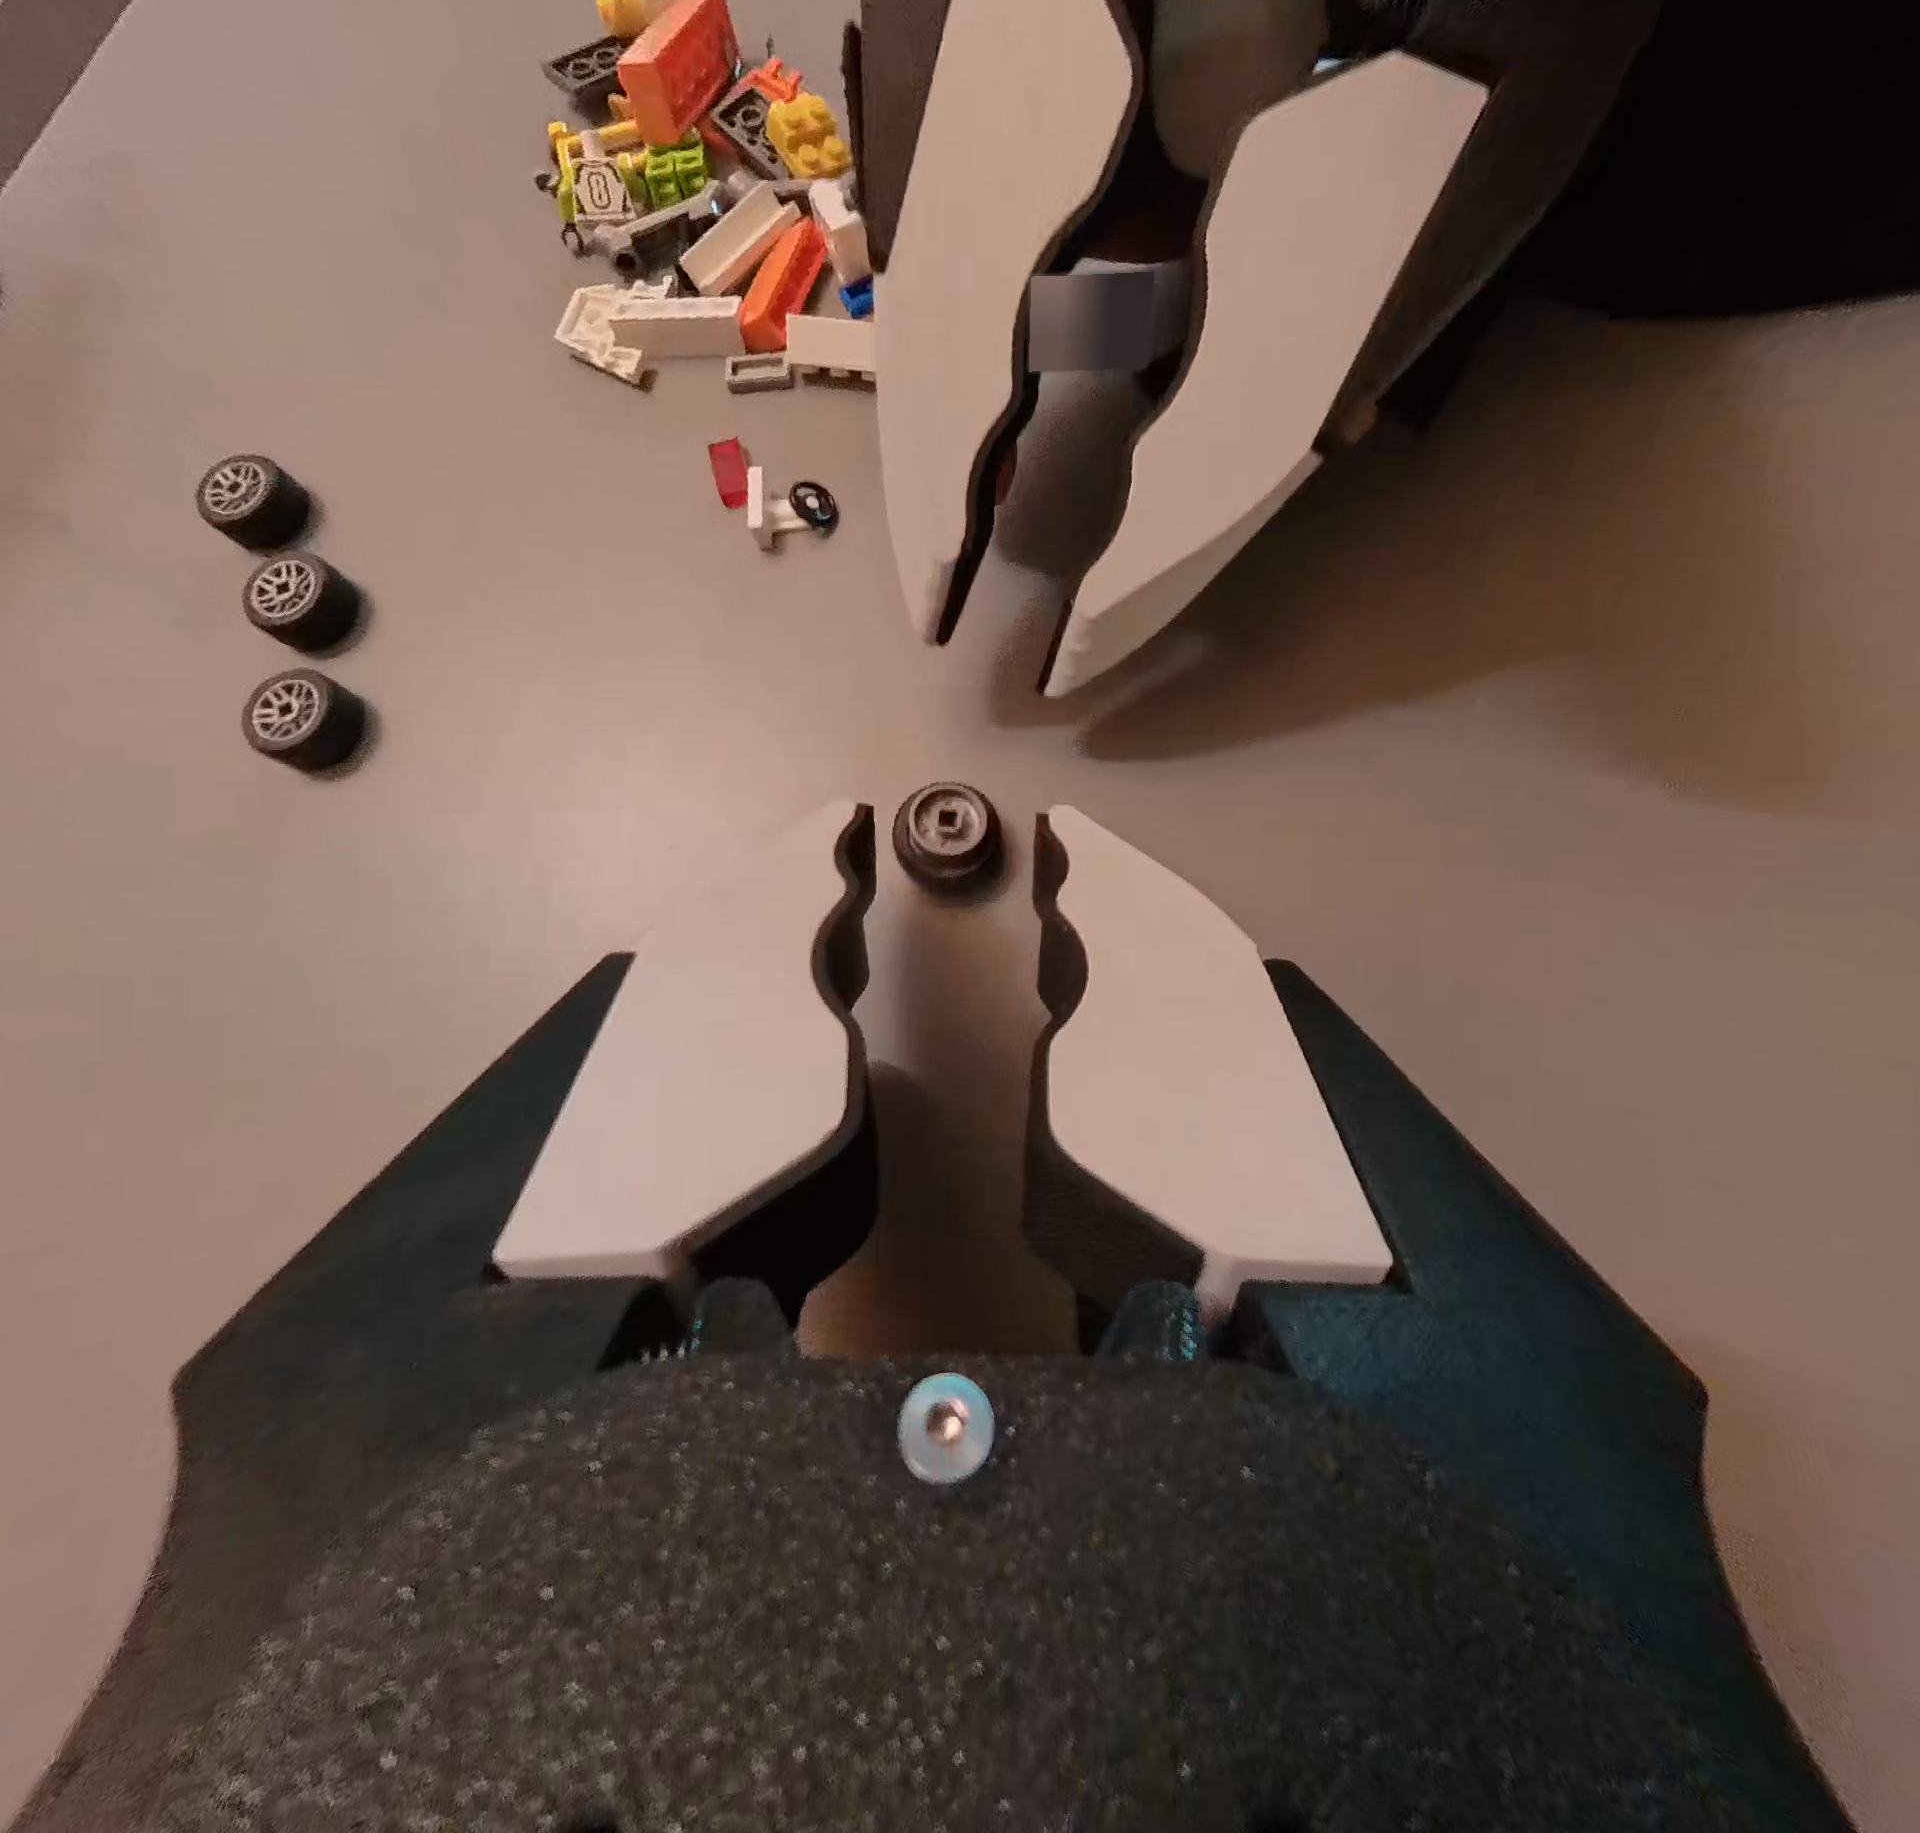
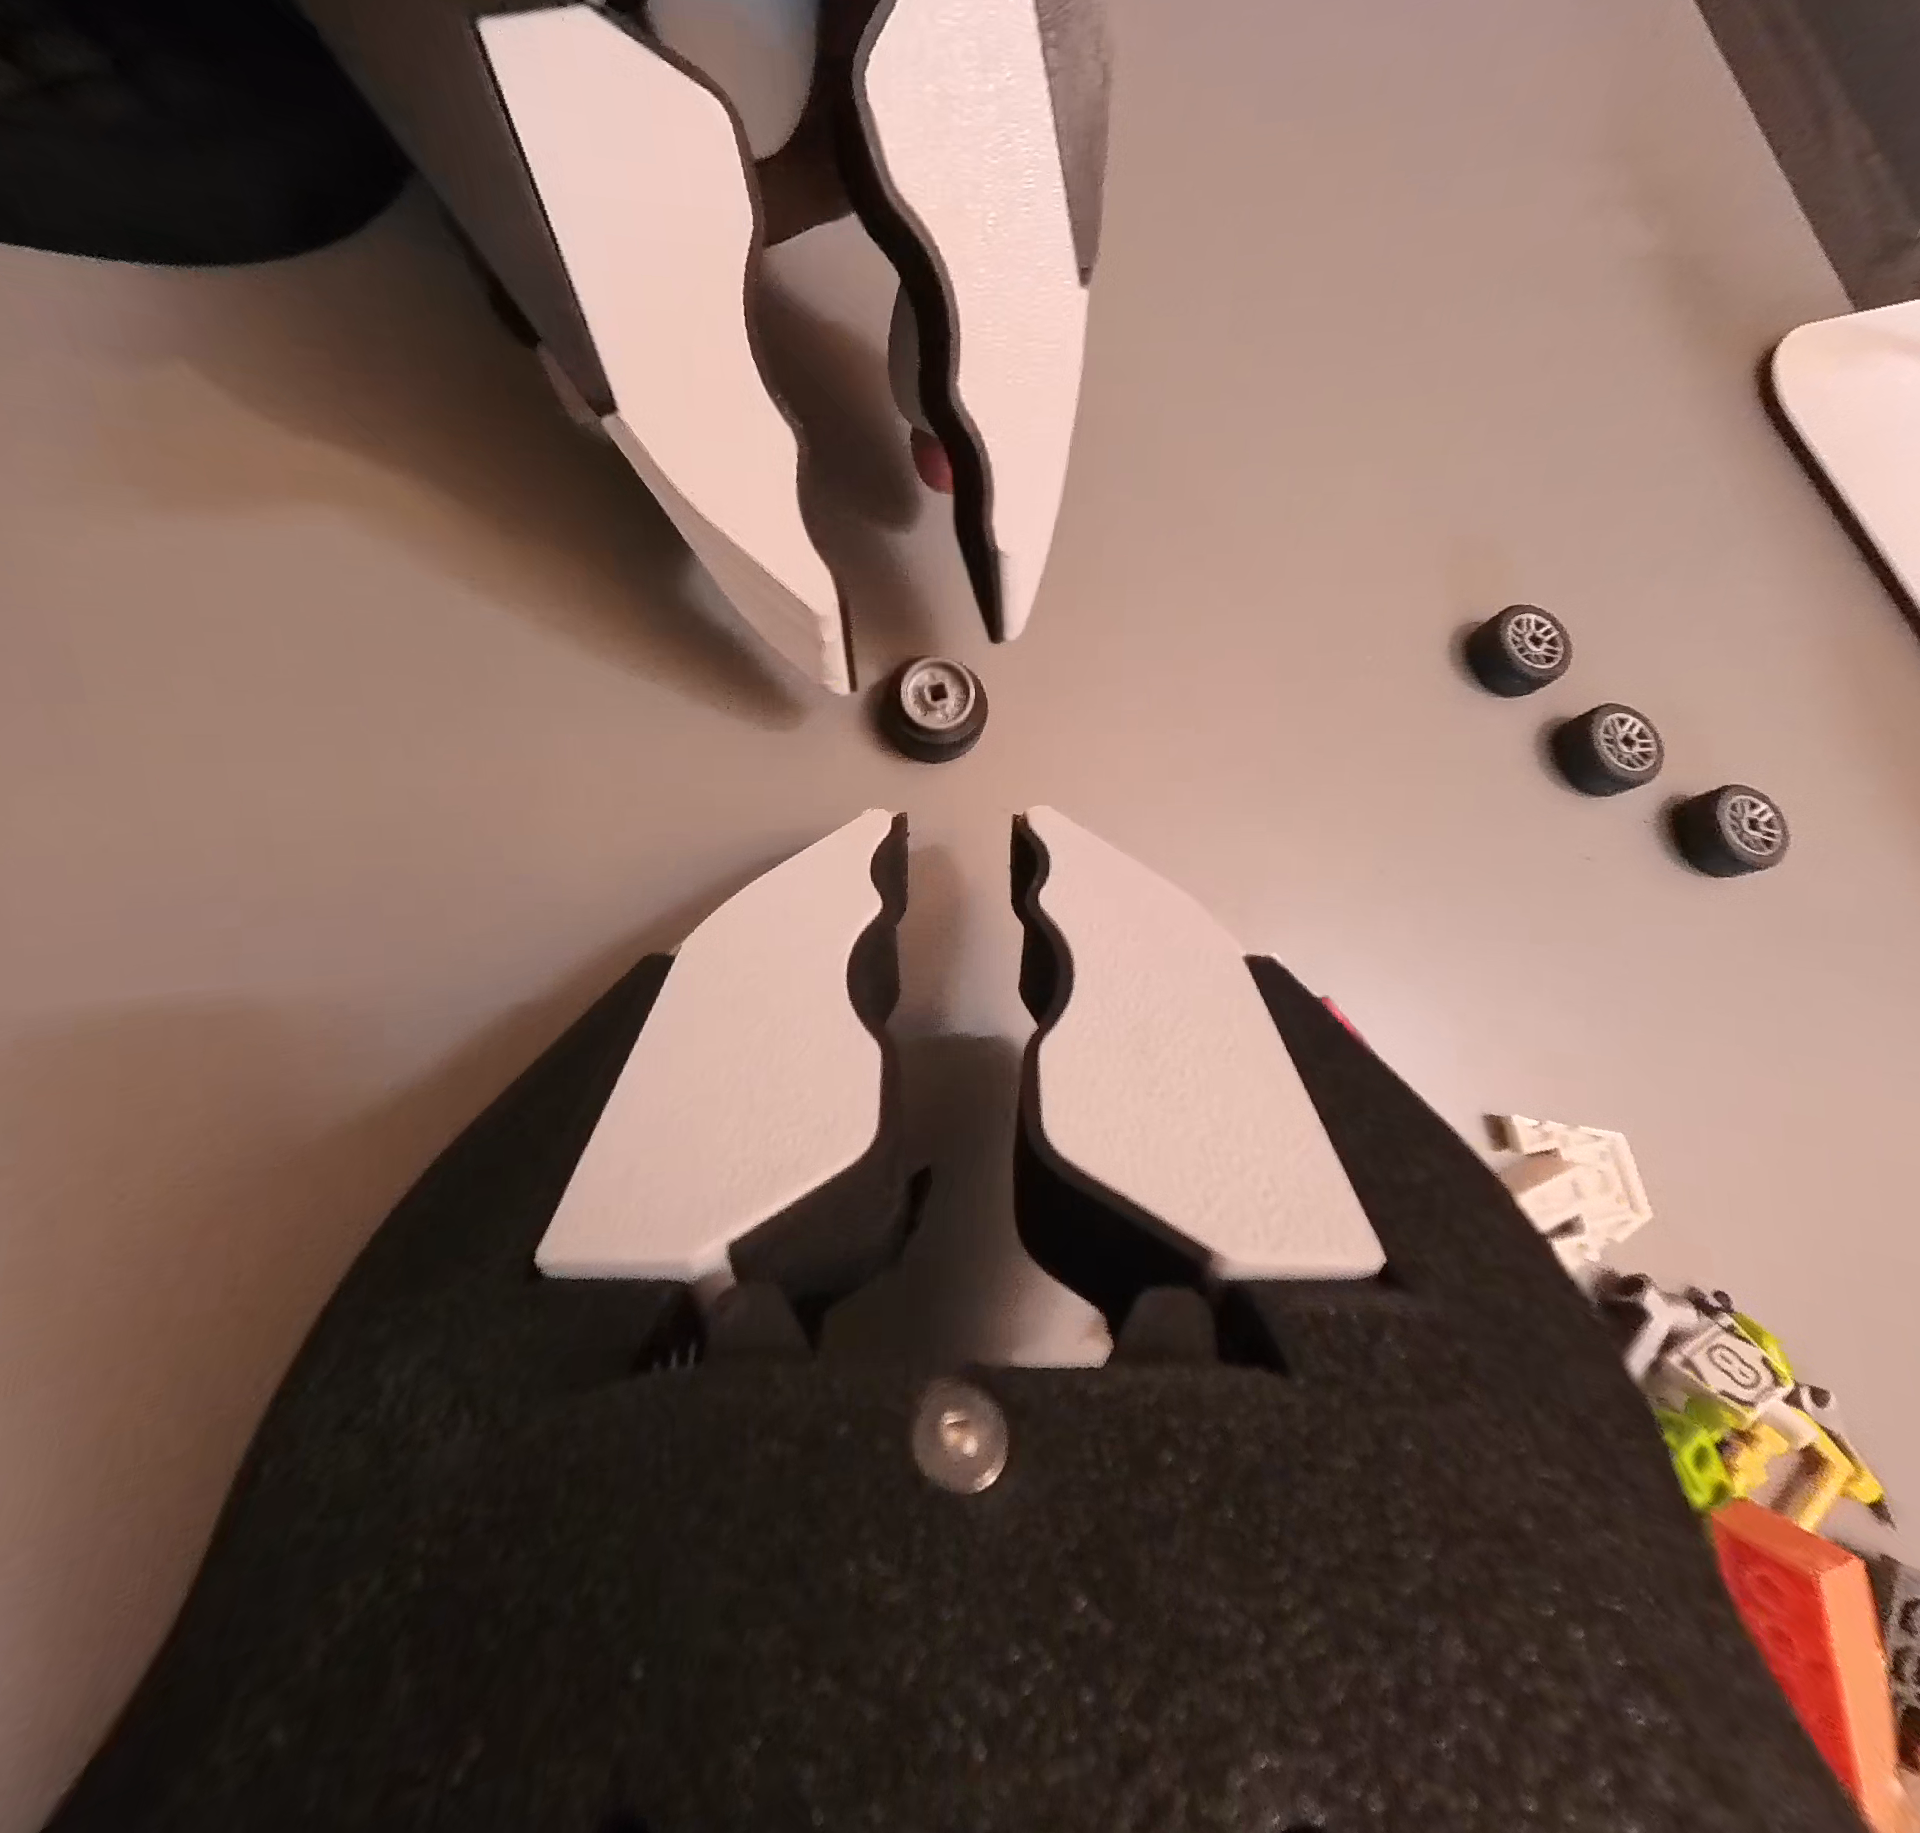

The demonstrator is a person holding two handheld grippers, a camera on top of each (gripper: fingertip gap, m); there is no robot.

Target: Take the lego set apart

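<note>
Left tongs (image 1: 951,817): open, with a gap between the two white fingers. They held nothing. Their tips were low, close to the table.
Right tongs (image 2: 958,822): open a little, with a thin gap between the tips. They held nothing. They pointed at the left tongs, tip to tip, with a bit of table between.
Lone wheel (image 1: 948,846): a small black tire with a grey middle, lying flat on the table. It sat right between the tips of the left tongs, but did not seem to touch either finger. It was just in front of the right tongs' tips.
Three wheels (image 1: 301,602): black tires with silver spokes, in a neat row, well off to the left of the left tongs.
Small bits (image 1: 771,497): a clear red piece, a white piece and a tiny black steering wheel, near the right tongs' side.
Lego pile (image 1: 707,183): loose red, orange, yellow, green, white and grey pieces in a heap, far ahead of the left tongs and beside the right tongs.
Table (image 1: 468,848): plain grey.
White board (image 2: 1860,433): flat, with a rounded corner, far off past the three wheels, seen from the right tongs.
</note>
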